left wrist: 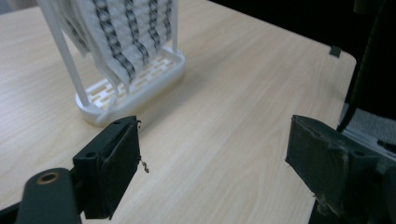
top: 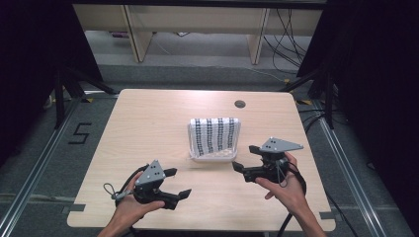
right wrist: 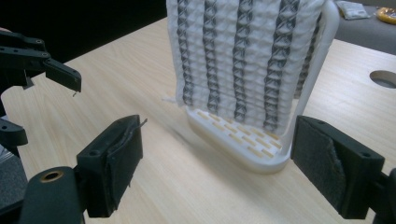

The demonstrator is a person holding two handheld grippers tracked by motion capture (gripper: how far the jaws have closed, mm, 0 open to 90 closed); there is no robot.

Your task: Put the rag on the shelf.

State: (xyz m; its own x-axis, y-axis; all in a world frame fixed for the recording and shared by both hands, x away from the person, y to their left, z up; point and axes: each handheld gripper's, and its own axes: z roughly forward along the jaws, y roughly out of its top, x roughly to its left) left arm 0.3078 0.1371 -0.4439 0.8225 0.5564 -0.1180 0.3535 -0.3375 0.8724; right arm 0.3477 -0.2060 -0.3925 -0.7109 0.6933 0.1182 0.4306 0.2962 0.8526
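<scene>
Both left tongs [top: 177,182] and right tongs [top: 245,157] gape wide, near a cloth-draped white rack [top: 213,139] on the table [top: 148,123]

A light wooden bench [top: 148,128] with rounded corners stands on a grey floor [top: 34,163]; a small round cable hole [top: 240,104] sits near its far edge, right of centre; a white slatted rack [top: 213,157] stands upright on the bench, right of the middle, with a white cloth with dark patterned stripes [top: 215,134] draped over its frame.
</scene>
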